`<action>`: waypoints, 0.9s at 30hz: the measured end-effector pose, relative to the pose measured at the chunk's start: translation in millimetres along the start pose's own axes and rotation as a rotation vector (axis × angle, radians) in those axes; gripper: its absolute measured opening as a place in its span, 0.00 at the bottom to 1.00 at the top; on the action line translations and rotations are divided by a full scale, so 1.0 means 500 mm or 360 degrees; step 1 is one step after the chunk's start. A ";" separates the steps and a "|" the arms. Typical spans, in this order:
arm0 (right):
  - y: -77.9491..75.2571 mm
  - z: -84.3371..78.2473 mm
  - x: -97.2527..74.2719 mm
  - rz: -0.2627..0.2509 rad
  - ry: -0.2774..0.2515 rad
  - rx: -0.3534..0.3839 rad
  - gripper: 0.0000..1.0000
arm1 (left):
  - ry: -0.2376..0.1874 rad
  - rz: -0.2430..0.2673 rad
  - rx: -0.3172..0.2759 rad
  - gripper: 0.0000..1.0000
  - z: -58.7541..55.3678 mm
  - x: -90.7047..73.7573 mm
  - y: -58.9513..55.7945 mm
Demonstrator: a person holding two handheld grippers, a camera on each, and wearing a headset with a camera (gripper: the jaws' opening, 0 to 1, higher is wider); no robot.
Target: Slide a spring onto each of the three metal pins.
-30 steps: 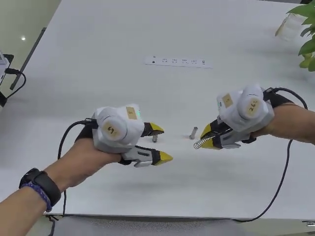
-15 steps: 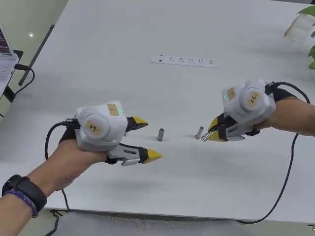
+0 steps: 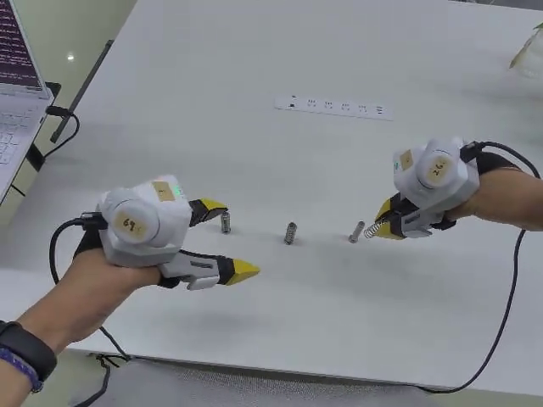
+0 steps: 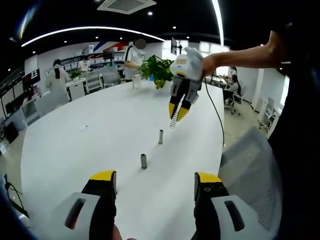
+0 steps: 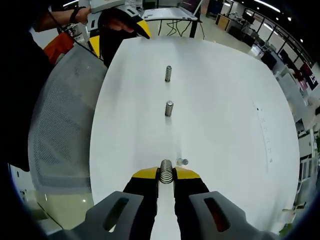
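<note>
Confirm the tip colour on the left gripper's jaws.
Yellow tips on the left gripper, black behind; clearest in the left gripper view.

Plastic left gripper [image 3: 235,237] and right gripper [image 3: 383,225]: white bodies, black jaws, yellow tips. Thin silver coil spring [image 3: 371,227], short grey metal pins [image 3: 290,234]. Flat tabletop [image 3: 254,153] plain white, cables [image 3: 501,322] black.

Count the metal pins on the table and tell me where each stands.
3. One pin beside the left gripper, one midway between the grippers, one just ahead of the spring held in the right gripper.
</note>
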State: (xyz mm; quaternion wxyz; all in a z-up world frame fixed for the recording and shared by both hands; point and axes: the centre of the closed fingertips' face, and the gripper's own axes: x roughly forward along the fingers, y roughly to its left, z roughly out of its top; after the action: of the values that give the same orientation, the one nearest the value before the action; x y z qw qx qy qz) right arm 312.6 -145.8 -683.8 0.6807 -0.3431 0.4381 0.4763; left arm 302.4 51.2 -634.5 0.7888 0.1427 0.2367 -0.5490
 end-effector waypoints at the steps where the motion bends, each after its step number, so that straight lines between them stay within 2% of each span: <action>1: -0.002 -0.002 0.002 -0.0002 0.0006 0.0000 0.09 | 0.0001 0.0007 -0.0009 0.60 -0.003 -0.004 0.001; 6: -0.025 -0.012 0.019 -0.0008 0.0024 0.0017 0.09 | 0.0010 0.0049 -0.0050 0.63 -0.022 -0.026 0.005; 12: -0.037 -0.016 0.024 -0.0012 0.0041 0.0025 0.09 | 0.0023 0.0106 -0.0092 0.67 -0.040 -0.049 0.018; 27: -0.057 -0.020 0.044 0.0001 0.0082 0.0014 0.09 | 0.0032 0.0212 -0.0159 0.77 -0.061 -0.095 0.044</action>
State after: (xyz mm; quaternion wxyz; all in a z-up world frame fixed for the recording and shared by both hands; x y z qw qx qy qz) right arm 340.4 -155.9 -706.3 0.6706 -0.3520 0.4577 0.4657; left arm 302.9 111.5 -635.9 0.8273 0.1243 0.2617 -0.4813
